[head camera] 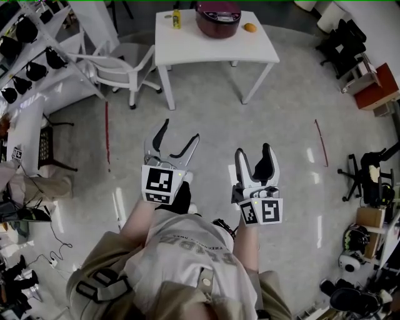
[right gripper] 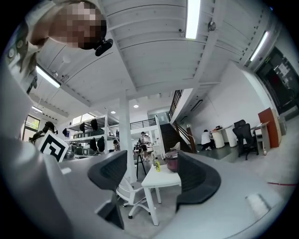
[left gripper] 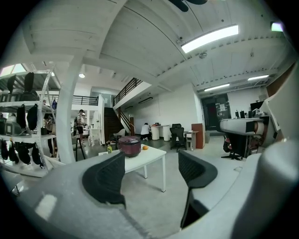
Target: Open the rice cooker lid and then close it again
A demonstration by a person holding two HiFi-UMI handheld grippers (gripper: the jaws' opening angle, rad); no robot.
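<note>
The dark red rice cooker (head camera: 218, 17) stands with its lid down at the back of a white table (head camera: 187, 45), far ahead of me. It also shows in the left gripper view as the rice cooker (left gripper: 129, 145) and, partly behind a pad, in the right gripper view as the rice cooker (right gripper: 172, 161). My left gripper (head camera: 180, 131) is held out over the floor, open, with nothing between its jaws; the left gripper (left gripper: 150, 175) frames the table. My right gripper (head camera: 253, 150) is beside it, also open and empty, and this right gripper (right gripper: 154, 179) looks toward the table.
On the table are a small yellow bottle (head camera: 177, 19) and an orange (head camera: 250, 27). A white chair (head camera: 119, 65) stands left of the table. Shelves with dark gear (head camera: 25, 56) line the left side; office chairs and equipment (head camera: 369, 181) crowd the right.
</note>
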